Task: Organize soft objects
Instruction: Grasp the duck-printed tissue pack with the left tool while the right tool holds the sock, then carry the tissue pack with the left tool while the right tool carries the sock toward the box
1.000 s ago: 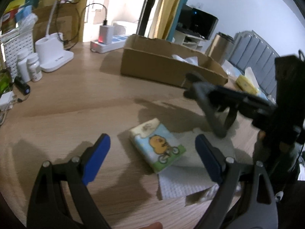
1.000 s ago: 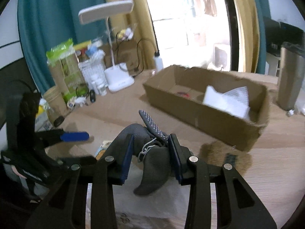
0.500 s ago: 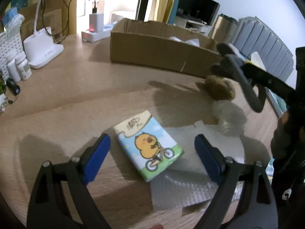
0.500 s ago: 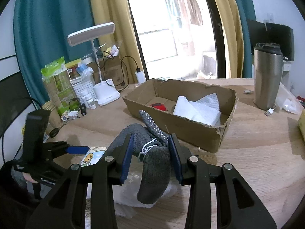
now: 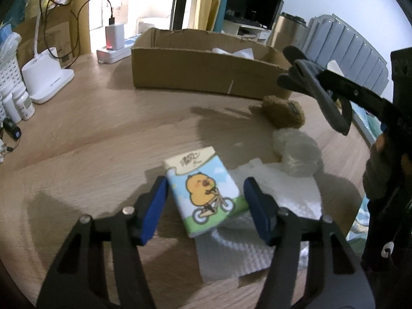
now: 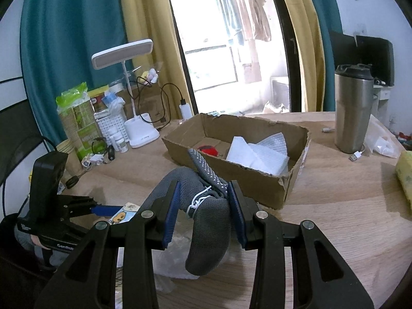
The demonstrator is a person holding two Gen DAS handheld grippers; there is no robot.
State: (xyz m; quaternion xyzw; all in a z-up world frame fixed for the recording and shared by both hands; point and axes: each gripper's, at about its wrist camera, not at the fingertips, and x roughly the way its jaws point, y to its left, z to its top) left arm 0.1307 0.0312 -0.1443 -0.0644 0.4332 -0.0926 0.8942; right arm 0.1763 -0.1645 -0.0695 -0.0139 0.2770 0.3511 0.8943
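Right hand-held gripper [image 6: 203, 211] is pinching sock [image 6: 206, 226]; left hand-held gripper [image 5: 206, 200] is sitting spread, straddling tissue pack [image 5: 203, 190] on table [image 5: 90, 149].

The left gripper [image 5: 206, 200] straddles the tissue pack [image 5: 203, 188], but whether its blue pads touch the pack's sides cannot be told. The pack hides part of the white paper towel [image 5: 270, 206] under it. The gray sock [image 6: 206, 221] covers the inner faces of the right gripper [image 6: 203, 206], and its lower end hides some crumpled clear plastic [image 6: 172, 260]. In the cardboard box [image 6: 231, 172], a red object [image 6: 208, 150] is half hidden by the wall, too small to identify. The steel tumbler [image 5: 285, 28] shows only its top behind the box.
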